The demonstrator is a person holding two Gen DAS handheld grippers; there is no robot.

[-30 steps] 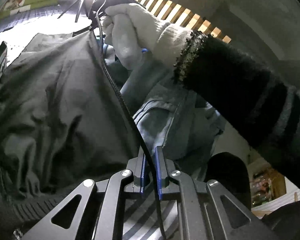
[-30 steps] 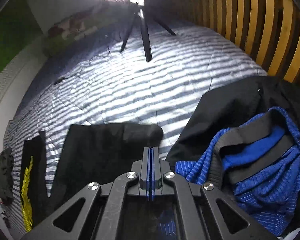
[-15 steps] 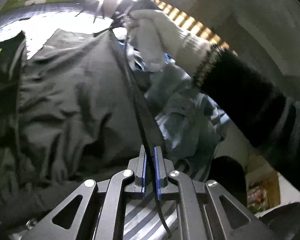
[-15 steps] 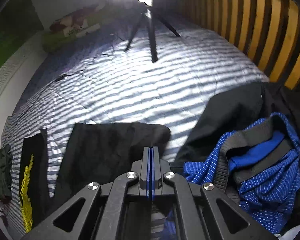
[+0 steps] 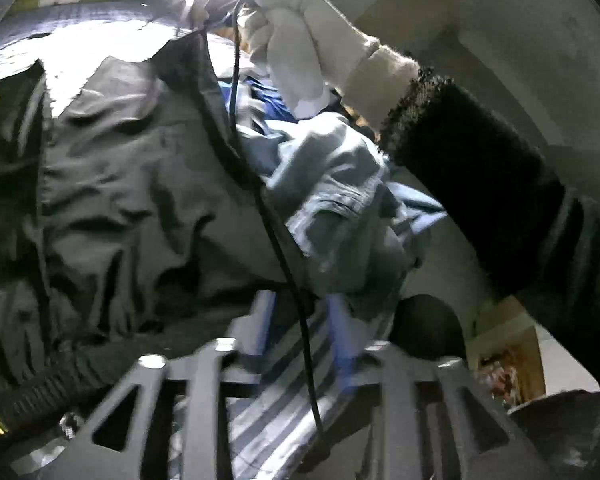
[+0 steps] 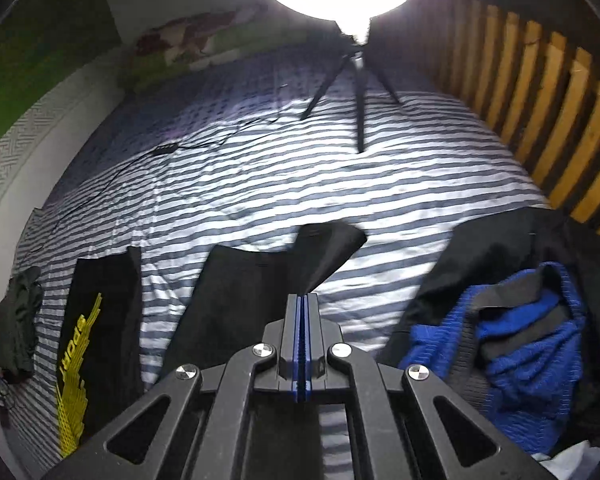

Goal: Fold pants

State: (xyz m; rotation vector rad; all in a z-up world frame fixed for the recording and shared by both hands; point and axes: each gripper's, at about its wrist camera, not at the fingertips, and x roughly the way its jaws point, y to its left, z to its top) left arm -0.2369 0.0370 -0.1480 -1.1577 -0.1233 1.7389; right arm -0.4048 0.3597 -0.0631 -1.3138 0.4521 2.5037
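Note:
In the right wrist view the black pants [image 6: 240, 304] lie flat on the striped bed [image 6: 260, 168]. My right gripper [image 6: 302, 300] is shut on one corner of them, and that corner [image 6: 328, 244] hangs lifted off the sheet. In the left wrist view the same pants [image 5: 120, 184] look dark grey and wrinkled and fill the left half. The jaws of my left gripper [image 5: 300, 320] are blurred and opening just past the near hem. Only a thin black cable [image 5: 276, 248] runs between them, with no cloth pinched. A gloved hand [image 5: 300, 40] holds the other gripper at the top.
A pile of clothes lies to the right: a light blue garment [image 5: 340, 184] and a blue striped one [image 6: 520, 340]. A black garment with yellow print [image 6: 100, 320] lies at the left. A ring light on a tripod [image 6: 358, 92] stands at the bed's far end, wooden slats [image 6: 560, 120] at the right.
The left jaws have gone from almost shut to spread apart. The right gripper has risen and pulled the pants' corner up off the sheet.

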